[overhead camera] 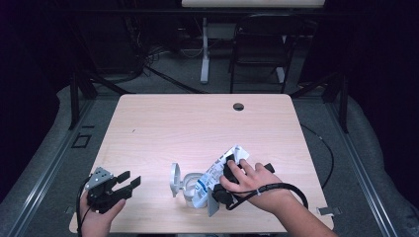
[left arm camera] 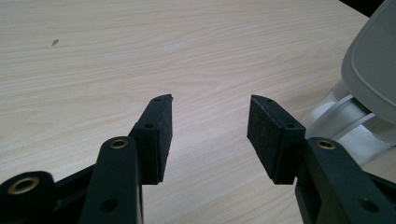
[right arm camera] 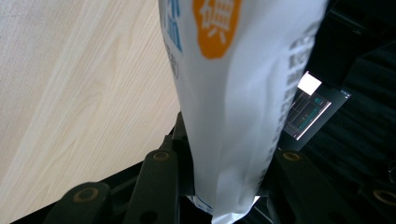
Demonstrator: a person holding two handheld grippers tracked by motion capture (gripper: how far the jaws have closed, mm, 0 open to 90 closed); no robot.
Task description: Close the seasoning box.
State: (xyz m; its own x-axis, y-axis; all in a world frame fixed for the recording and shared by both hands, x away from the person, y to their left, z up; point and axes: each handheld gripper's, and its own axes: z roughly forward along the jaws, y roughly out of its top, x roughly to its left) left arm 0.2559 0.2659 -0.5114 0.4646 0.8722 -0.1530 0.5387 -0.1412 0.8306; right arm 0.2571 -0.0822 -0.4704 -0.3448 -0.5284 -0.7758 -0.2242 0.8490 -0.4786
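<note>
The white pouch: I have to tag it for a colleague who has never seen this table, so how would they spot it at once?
Start at the light wooden table and go to its near edge, right of centre, where the right gripper is. The white pouch sits between that gripper's jaws, its lower end at an open-lidded white container. It alone is soft and flat, with blue and orange print.

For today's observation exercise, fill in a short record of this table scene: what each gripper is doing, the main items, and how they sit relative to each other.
surface: pale wooden table
left gripper: fingers apart, nothing between them, near the table's front left corner
right gripper: fingers closed on the white pouch
white pouch: printed, blue and orange marks, lower end tilted into the container
white container: flip lid open, stands between the two grippers
</note>
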